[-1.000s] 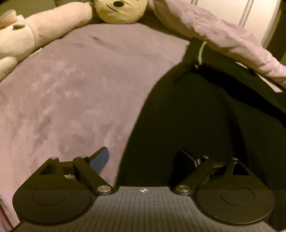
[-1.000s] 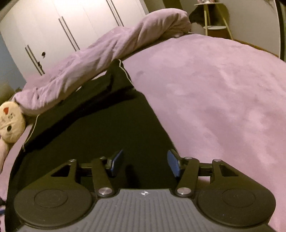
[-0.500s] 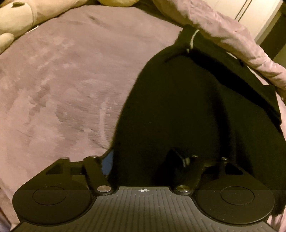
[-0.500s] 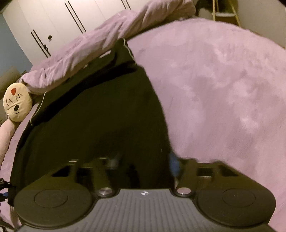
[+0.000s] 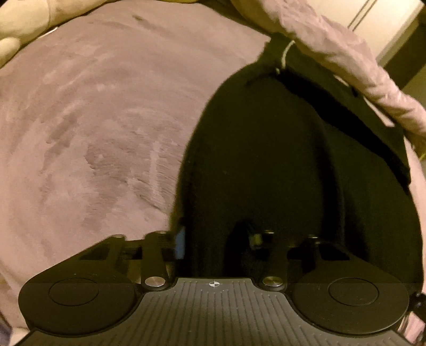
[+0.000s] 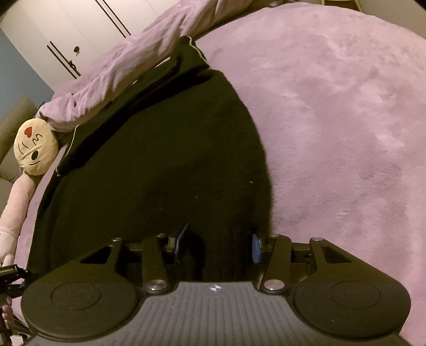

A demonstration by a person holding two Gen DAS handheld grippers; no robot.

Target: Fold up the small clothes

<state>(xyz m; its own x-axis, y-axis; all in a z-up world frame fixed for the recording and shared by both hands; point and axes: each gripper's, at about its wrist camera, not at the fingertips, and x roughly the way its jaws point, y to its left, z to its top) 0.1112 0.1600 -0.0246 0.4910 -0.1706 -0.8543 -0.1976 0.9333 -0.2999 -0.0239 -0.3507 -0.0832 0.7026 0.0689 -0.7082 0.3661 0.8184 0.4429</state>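
Note:
A black garment [image 5: 279, 159] lies flat on the purple bed cover [image 5: 93, 133], with a white drawstring at its far end. My left gripper [image 5: 215, 239] is at the garment's near left corner. Its jaws are closing, and the cloth bunches up into a hump between them. In the right wrist view the same garment [image 6: 159, 173] fills the middle. My right gripper [image 6: 215, 244] is at its near right corner, with a ridge of black cloth pinched between the blue pads [image 6: 256, 248].
A rolled purple duvet [image 6: 119, 66] lies along the garment's far edge. A plush toy [image 6: 36, 146] with a round face rests at the far left. White wardrobe doors [image 6: 66, 24] stand behind. Bare purple cover [image 6: 332, 119] stretches to the right.
Both grippers tipped down and came closer to the garment's near edge. The left jaws went from wide apart to narrow around the cloth. The right jaws narrowed, then held.

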